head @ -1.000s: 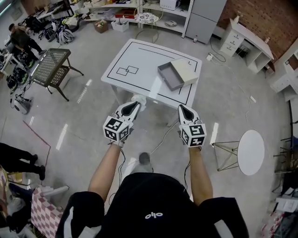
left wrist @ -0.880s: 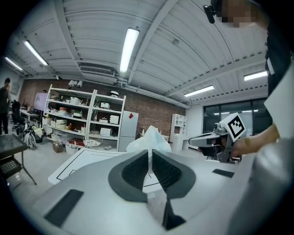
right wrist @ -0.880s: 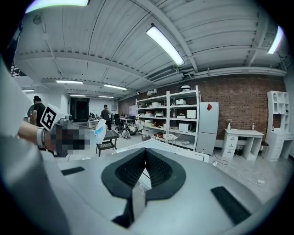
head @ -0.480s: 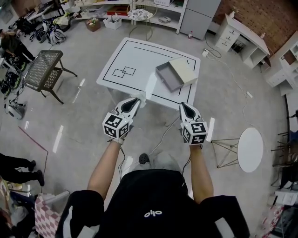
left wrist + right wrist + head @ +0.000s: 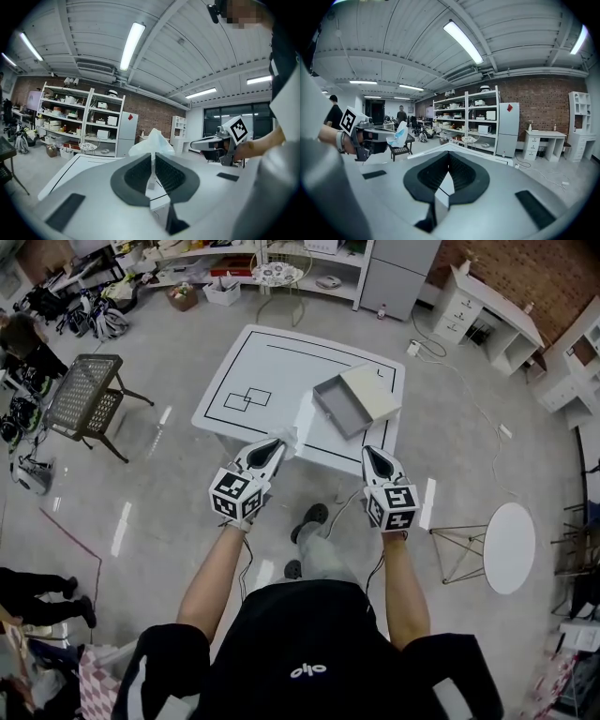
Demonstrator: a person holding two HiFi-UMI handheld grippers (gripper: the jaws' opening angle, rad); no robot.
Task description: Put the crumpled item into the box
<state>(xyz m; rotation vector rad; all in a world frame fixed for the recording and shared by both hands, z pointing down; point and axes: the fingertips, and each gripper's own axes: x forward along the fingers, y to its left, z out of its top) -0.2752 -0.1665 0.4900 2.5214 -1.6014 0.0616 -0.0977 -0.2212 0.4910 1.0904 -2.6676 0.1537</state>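
At the near edge of the white table, my left gripper pinches a thin fold of the crumpled item, which bunches up beyond the jaw tips. My right gripper is closed on nothing. The grey box sits at one o'clock, apart from the load. Held by so little, the item could slip free in transit or drop short onto the table. Since a second ago, a foot has stepped forward and the pinch is unchanged.

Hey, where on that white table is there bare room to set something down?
The white table is bare from its left edge across to the open box, with only drawn squares there. The box crowds the right side.
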